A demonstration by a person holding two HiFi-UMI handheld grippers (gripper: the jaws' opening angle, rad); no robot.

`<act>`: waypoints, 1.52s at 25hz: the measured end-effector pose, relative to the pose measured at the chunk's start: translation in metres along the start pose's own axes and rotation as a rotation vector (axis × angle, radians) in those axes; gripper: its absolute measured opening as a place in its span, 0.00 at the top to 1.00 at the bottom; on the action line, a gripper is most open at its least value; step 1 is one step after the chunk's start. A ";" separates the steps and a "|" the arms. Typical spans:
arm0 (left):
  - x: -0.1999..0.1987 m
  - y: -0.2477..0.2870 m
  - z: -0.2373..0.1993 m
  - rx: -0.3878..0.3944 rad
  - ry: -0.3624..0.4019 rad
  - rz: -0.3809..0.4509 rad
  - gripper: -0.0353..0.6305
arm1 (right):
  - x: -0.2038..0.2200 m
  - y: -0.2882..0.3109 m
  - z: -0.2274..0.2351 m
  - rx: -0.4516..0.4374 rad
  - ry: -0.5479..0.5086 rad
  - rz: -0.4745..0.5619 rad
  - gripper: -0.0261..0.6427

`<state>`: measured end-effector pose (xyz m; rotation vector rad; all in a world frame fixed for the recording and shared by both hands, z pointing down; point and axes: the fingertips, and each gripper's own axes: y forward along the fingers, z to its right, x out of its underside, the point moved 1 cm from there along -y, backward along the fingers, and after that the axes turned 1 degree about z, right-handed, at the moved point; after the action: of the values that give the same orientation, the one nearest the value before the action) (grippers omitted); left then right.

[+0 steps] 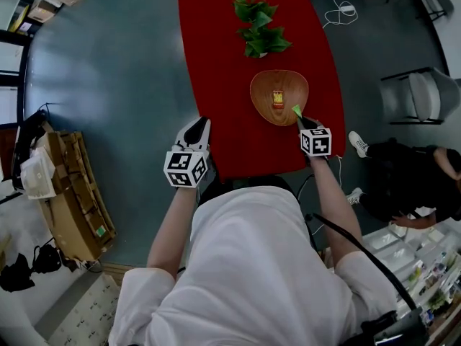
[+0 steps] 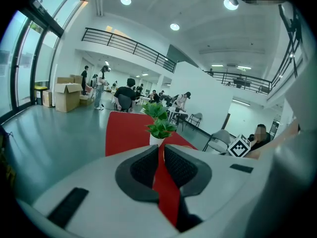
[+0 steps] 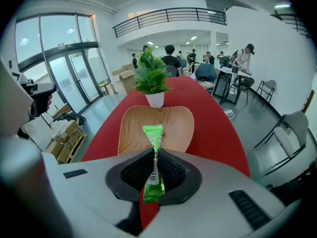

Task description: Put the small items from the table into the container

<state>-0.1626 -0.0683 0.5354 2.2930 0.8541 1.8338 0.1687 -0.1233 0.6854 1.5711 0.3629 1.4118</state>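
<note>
Standing behind the wooden bowl (image 3: 133,128) is a potted plant (image 3: 151,76); the right gripper (image 3: 155,152) pinches a green packet (image 3: 153,135) at the bowl's near rim.

Grey floor (image 1: 108,71), tall windows (image 3: 49,48), white walls (image 2: 203,93), railed balcony (image 2: 129,46), round ceiling lights (image 2: 126,0), grey chair (image 1: 421,96).
</note>
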 end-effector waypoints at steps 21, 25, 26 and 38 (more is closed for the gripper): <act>0.005 -0.005 -0.035 -0.100 -0.036 -0.012 0.88 | -0.043 0.063 -0.023 -0.088 -0.082 -0.039 0.89; 0.005 -0.006 -0.035 -0.103 -0.037 -0.011 0.88 | -0.037 0.065 -0.024 -0.100 -0.059 -0.050 0.86; 0.005 -0.006 -0.035 -0.103 -0.037 -0.011 0.88 | -0.036 0.064 -0.025 -0.102 -0.061 -0.053 0.83; 0.009 0.000 -0.017 -0.050 0.007 -0.032 0.88 | -0.029 0.046 -0.016 -0.086 -0.052 -0.031 0.82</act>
<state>-0.1768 -0.0685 0.5478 2.2310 0.8309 1.8297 0.1292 -0.1607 0.7025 1.5232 0.2904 1.3430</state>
